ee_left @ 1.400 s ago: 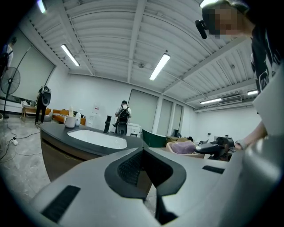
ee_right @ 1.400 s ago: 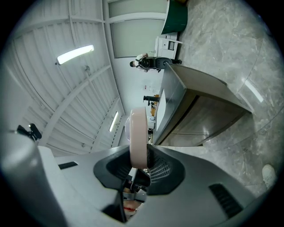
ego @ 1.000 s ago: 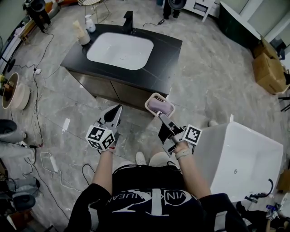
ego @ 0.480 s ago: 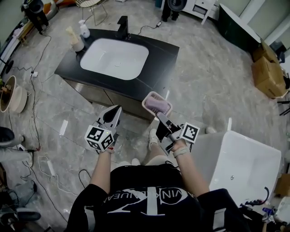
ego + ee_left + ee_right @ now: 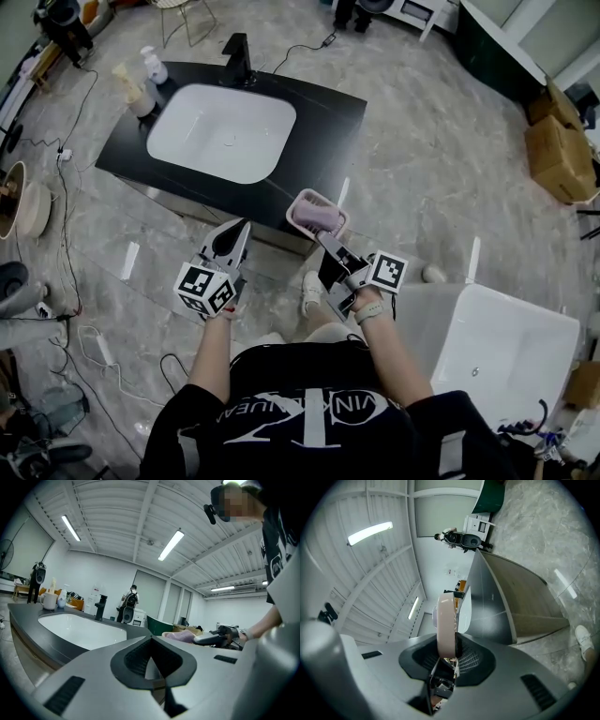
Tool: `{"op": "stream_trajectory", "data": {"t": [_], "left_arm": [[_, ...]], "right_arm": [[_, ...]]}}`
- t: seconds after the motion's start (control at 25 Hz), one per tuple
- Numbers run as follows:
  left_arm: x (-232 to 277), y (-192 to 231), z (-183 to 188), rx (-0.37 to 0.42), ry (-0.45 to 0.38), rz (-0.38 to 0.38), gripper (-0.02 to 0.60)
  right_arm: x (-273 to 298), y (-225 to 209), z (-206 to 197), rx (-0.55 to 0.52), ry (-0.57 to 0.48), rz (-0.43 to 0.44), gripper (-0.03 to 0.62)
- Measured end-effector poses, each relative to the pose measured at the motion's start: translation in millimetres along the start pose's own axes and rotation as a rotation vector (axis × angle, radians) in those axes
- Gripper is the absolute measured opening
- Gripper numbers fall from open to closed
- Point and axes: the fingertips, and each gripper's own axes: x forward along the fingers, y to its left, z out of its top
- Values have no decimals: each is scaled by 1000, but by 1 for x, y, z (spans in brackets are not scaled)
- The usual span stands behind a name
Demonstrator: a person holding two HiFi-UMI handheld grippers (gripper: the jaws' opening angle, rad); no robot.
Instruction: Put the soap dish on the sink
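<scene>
1. The sink sits nearer than a second ago; the person is walking up to it
2. The left gripper, jaws together, carries nothing
3. The right gripper pinches the soap dish rim, now just short of the sink's front edge; setting down looks close

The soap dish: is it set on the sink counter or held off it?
Held off it. The right gripper is shut on the soap dish, which hangs in front of the black counter.
</scene>
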Motion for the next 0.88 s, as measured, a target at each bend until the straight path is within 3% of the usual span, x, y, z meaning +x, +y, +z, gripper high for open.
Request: {"op": "stream_trajectory", "data": {"t": [0.4,0.88], "left_arm": [[54,26,-5,-14,25,31,14],[87,43,-15,-36,61,92,14]], "right_arm": [[38,-30,51,36,13,-62,87],[80,-47,82,105,66,-128,87]]}}
